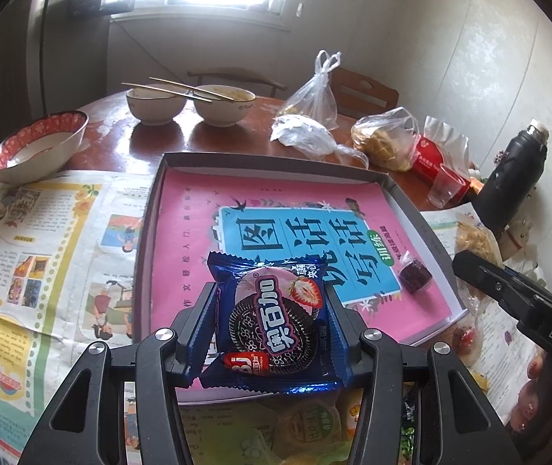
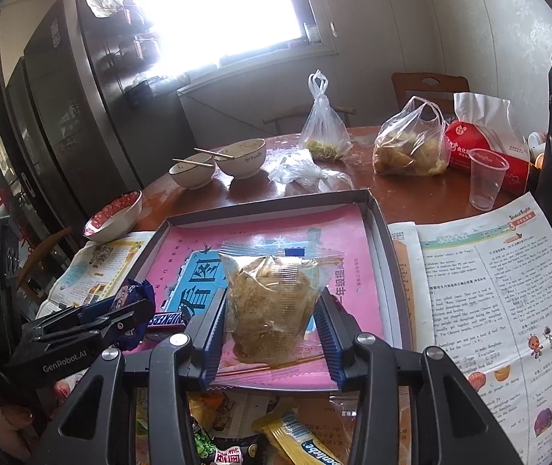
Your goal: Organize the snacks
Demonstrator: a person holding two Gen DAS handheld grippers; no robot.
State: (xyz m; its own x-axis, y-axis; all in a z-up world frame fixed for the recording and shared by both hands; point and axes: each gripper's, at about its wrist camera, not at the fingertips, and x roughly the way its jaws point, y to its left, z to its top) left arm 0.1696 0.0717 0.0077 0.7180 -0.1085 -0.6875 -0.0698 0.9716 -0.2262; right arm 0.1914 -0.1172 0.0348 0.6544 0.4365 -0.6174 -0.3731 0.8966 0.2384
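- A blue cookie packet [image 1: 276, 321], strawberry pictured on its wrapper, is being held between the ribbed pads of the left gripper [image 1: 270, 302], jaws narrowed onto its sides, above the near edge of the tray.
- A clear packet of crumbly snack [image 2: 272, 302] is being gripped the same way by the right gripper [image 2: 272, 310], also over the tray's near half.
- Both packets are being carried toward the shallow dark tray [image 1: 404, 193], which is lined with a pink booklet [image 1: 198, 209]; one small dark wrapped sweet [image 1: 414, 277] is already lying inside it, near the right wall.
- The step in hand is judged to be delivery into the tray; the next move calls for each packet to be lowered flat onto the booklet, apart from the sweet, before the jaws are opened.
- More loose snacks are being left for later at the near edge, below the right gripper; their number cannot be told.
- Counted beyond, on the desk [image 1: 152, 143]: three bowls, two of them with chopsticks laid across; three plastic bags; one clear cup [image 2: 485, 182]; one black flask [image 1: 516, 178].
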